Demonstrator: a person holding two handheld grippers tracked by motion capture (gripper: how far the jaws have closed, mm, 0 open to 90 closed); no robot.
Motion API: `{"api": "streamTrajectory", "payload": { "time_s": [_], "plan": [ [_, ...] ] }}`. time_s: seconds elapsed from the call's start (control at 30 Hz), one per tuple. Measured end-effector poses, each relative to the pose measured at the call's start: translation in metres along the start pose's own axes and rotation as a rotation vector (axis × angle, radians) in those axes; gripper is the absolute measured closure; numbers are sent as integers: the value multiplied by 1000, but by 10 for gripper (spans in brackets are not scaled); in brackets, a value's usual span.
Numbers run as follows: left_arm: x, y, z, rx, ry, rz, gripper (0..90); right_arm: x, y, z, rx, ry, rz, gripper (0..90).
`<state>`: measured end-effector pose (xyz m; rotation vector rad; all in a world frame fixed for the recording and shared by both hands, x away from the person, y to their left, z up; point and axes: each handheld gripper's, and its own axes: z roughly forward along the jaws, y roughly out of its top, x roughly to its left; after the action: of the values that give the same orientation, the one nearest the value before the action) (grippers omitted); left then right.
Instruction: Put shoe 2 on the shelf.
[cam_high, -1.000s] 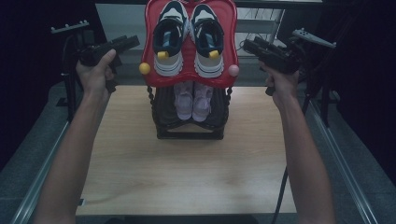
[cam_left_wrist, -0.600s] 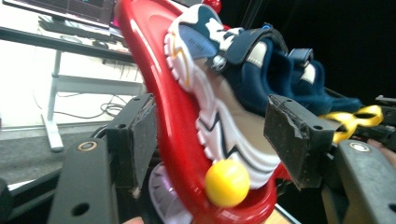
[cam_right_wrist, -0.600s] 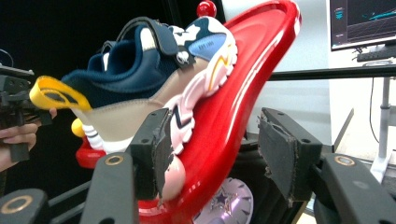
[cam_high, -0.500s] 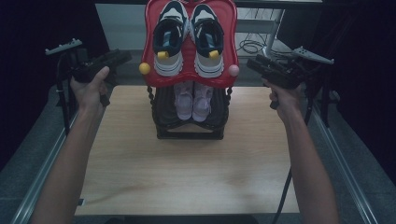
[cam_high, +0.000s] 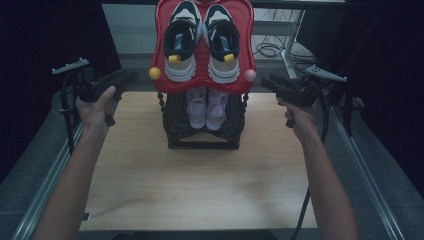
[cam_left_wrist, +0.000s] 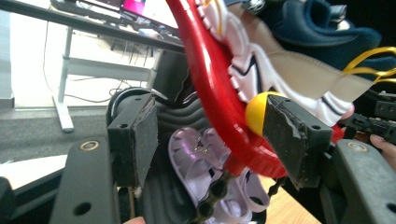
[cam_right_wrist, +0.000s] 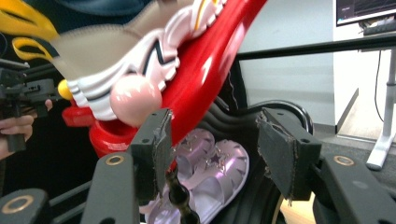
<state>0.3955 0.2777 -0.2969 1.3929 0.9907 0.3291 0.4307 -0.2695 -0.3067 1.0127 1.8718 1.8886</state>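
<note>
A two-tier shoe rack stands at the back of the wooden table (cam_high: 200, 185). Its tilted red top tray (cam_high: 201, 80) carries a pair of white and navy sneakers (cam_high: 181, 42), with a yellow knob (cam_high: 155, 73) and a pink knob (cam_high: 250, 75) at its front corners. On the black lower tier lies a pair of lilac sandals (cam_high: 207, 107). My left gripper (cam_high: 127, 76) hangs left of the yellow knob, open and holding nothing. My right gripper (cam_high: 266, 80), also open, hangs right of the pink knob. The left gripper (cam_left_wrist: 212, 140) faces the yellow knob (cam_left_wrist: 256, 112); the right gripper (cam_right_wrist: 219, 149) faces the sandals (cam_right_wrist: 210, 172), below the pink knob (cam_right_wrist: 135, 98).
Metal rails (cam_high: 55, 165) run along both sides of the table. Behind the rack stand desk legs with cables (cam_high: 270, 49) on the floor. Bare wood stretches in front of the rack.
Both hands have sunk from beside the sneakers to the level of the tray's front knobs. The left hand also shifted outward. The jaws stayed open.
</note>
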Motion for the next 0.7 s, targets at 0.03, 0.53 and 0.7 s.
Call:
{"api": "streamTrajectory", "payload": {
  "time_s": [0.03,0.53,0.7],
  "plan": [
    [1,-1,0,5,3,1,355,0,-2,1,5,0,-3,444],
    [19,-35,0,43,22,-24,352,-9,-34,4,14,13,14,445],
    [29,-54,2,56,20,-52,352,-8,-50,6,42,14,-19,445]
  ]
}}
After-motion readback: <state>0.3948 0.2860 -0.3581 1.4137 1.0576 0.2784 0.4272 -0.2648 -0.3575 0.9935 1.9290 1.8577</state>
